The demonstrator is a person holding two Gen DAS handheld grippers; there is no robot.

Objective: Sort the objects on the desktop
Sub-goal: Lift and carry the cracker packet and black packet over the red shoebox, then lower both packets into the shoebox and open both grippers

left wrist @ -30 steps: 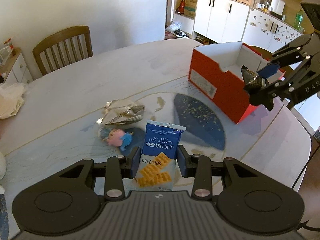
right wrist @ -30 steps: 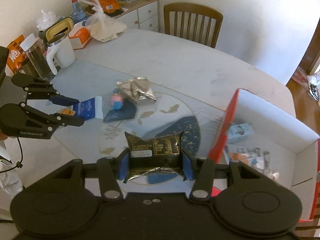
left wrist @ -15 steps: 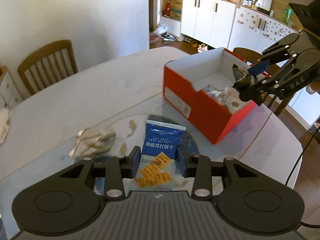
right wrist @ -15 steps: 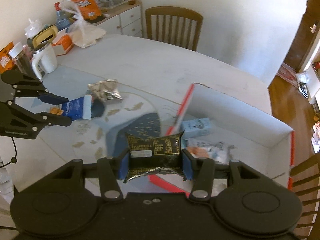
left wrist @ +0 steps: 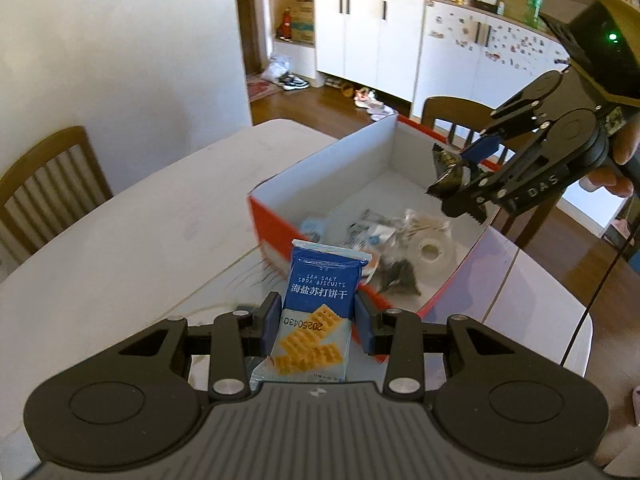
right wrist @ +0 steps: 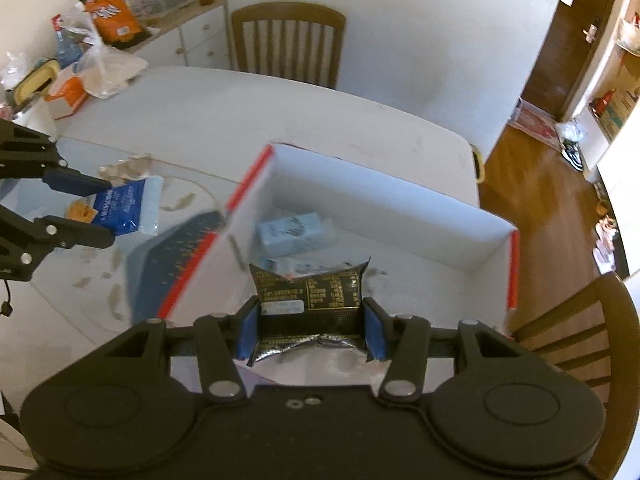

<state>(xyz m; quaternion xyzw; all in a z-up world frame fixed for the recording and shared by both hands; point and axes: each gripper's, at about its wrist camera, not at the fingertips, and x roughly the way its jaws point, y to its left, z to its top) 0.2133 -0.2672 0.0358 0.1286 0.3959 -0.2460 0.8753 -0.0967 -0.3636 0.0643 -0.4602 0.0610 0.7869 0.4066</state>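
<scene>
Both grippers have carried their packets from the table's middle to the red box. Left gripper clamps the blue soda biscuit packet at its near wall; right gripper grips the black foil packet above the box's interior.

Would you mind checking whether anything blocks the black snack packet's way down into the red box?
Nothing visible does: the right gripper holds the black snack packet over the open red box, above bare floor beside the packets already lying inside.
</scene>
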